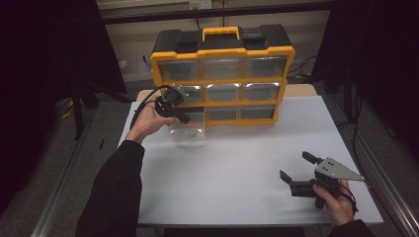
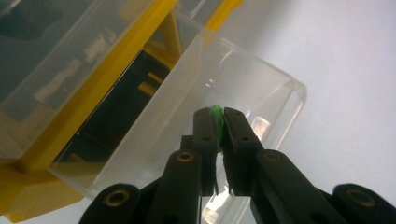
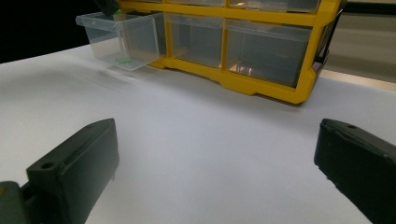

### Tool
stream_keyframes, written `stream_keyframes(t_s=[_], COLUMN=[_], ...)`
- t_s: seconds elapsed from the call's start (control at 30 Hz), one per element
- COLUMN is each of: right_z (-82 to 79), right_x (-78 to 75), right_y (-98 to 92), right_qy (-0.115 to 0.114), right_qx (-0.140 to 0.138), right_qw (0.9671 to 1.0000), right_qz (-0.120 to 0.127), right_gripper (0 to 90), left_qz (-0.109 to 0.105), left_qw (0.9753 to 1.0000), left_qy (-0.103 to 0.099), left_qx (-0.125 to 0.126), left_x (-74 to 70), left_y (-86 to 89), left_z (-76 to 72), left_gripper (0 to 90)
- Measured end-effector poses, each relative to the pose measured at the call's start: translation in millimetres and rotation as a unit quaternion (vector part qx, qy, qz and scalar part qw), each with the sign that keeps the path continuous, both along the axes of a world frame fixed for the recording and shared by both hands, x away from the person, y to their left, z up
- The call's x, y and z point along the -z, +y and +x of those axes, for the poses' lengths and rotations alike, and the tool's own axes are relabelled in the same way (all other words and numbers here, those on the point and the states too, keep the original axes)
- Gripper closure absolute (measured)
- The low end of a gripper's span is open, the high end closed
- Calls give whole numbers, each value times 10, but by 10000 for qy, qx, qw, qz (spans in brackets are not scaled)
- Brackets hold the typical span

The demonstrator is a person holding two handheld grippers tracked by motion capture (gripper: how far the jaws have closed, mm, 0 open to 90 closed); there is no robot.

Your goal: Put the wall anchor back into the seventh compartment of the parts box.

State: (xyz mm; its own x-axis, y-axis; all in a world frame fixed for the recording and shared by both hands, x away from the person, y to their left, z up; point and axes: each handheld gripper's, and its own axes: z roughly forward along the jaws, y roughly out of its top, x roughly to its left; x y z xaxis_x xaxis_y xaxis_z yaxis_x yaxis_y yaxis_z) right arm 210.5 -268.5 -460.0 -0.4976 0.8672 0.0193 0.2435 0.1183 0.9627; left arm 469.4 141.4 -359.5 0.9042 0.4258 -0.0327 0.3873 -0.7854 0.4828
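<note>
- High view: overhead, facing forward-down over the whole surface [image 1: 237, 163].
- Left gripper view: close, into the clear drawer [image 2: 233, 88].
- Right gripper view: low, far; shares the drawer [image 3: 121, 39] and the organizer [image 3: 261, 46].

Left tongs [image 2: 217, 122] raised on an outstretched arm, jaws pinched nearly together — right tongs [image 1: 295, 167] low, level, jaws spread wide.

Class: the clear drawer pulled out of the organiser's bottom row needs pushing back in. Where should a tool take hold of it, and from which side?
Grip the clear drawer by its front wall, coming from the person's side of the table. That wall juts out thin and upright, free of the organiser; the free right tool stands open, probably wide enough to straddle it.
</note>
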Motion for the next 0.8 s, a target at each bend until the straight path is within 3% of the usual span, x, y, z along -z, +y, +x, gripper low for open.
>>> stream_keyframes(t_s=[0.1, 0.13, 0.23, 0.3, 0.33, 0.4, 0.53, 0.6, 0.67, 0.7, 0.77, 0.8], right_z=[-1, 0, -3, 1, 1, -4, -3, -1, -5, -3, -1, -1], right_x=[0, 0, -2, 1, 1, -2, -1, 0, -2, -1, 0, 0], right_y=[-1, 1, -1, 2, 2, -1, -1, 1, -1, 0, 1, 2], right_qy=[1, 3, 9, 2, 2, 12, 9, 1, 14, 7, 1, 3], right_qx=[-3, 2, -6, -9, -8, 5, -4, -4, 7, 4, -4, -5], right_qw=[10000, 10000, 10000, 10000, 10000, 10000, 10000, 10000, 10000, 10000, 10000, 10000], right_qz=[0, 3, -7, 9, 8, -16, -9, 3, -11, -4, 4, 6], right_gripper=[0, 0, 0, 0, 0, 0, 0, 0, 0, 0, 0, 0], left_qz=[-142, -33, 71, -54, 68, -12, 152, 168, 61, 180, 138, 333], left_qw=[9997, 9999, 10000, 9998, 9999, 9998, 9998, 9998, 9996, 9996, 9996, 9993], left_qy=[62, 51, 48, 79, 73, 90, 110, 101, 93, 127, 154, 132], left_qx=[-208, -81, -43, -202, -90, -187, -119, -107, -263, -164, -203, -61], left_x=[58, 65, 88, 113, 111, 143, 169, 187, 208, 207, 227, 221], left_y=[-9, -2, -6, -18, -11, -24, -35, -41, -57, -55, -64, -51], left_z=[-9, 10, 20, 12, 31, 33, 60, 66, 60, 69, 75, 101], left_gripper=[845, 845, 845, 845, 845, 845, 845, 845, 845, 845, 845, 845])
